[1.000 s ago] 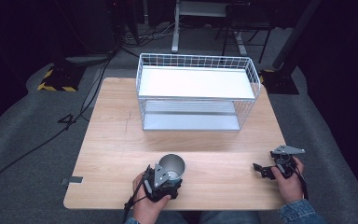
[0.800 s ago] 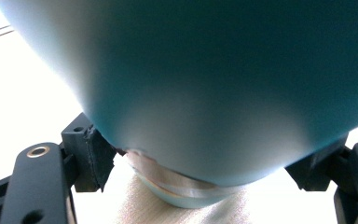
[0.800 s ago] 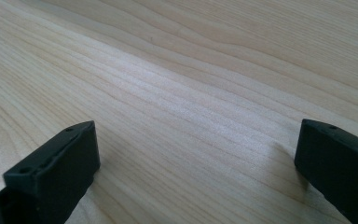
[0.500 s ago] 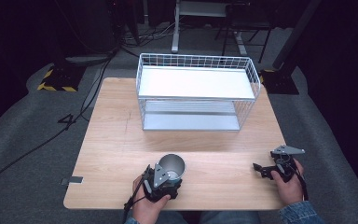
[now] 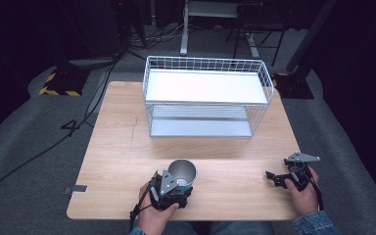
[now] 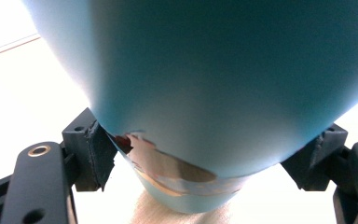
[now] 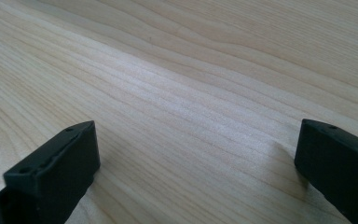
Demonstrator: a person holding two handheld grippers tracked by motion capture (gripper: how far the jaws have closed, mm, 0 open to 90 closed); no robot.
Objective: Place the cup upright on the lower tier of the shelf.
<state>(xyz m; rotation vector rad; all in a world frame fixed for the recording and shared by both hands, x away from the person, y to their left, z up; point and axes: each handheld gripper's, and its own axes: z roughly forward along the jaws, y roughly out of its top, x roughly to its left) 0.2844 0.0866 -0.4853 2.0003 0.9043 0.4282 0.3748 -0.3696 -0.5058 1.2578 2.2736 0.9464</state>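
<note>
A metal cup with a light blue outside (image 5: 182, 172) stands upright on the wooden table (image 5: 127, 161) near its front edge. My left gripper (image 5: 177, 184) is shut on the cup, one jaw pressing each side of its blue wall (image 6: 205, 88). Low on the cup a shiny band reflects the room. My right gripper (image 5: 274, 177) rests low over the table at the front right, held by a hand. Its jaws stand wide apart with bare wood (image 7: 191, 116) between them.
A white wire two-tier rack (image 5: 205, 98) stands at the back middle of the table, with a white upper shelf and a grey lower shelf. Cables and stand legs lie on the dark floor beyond the table.
</note>
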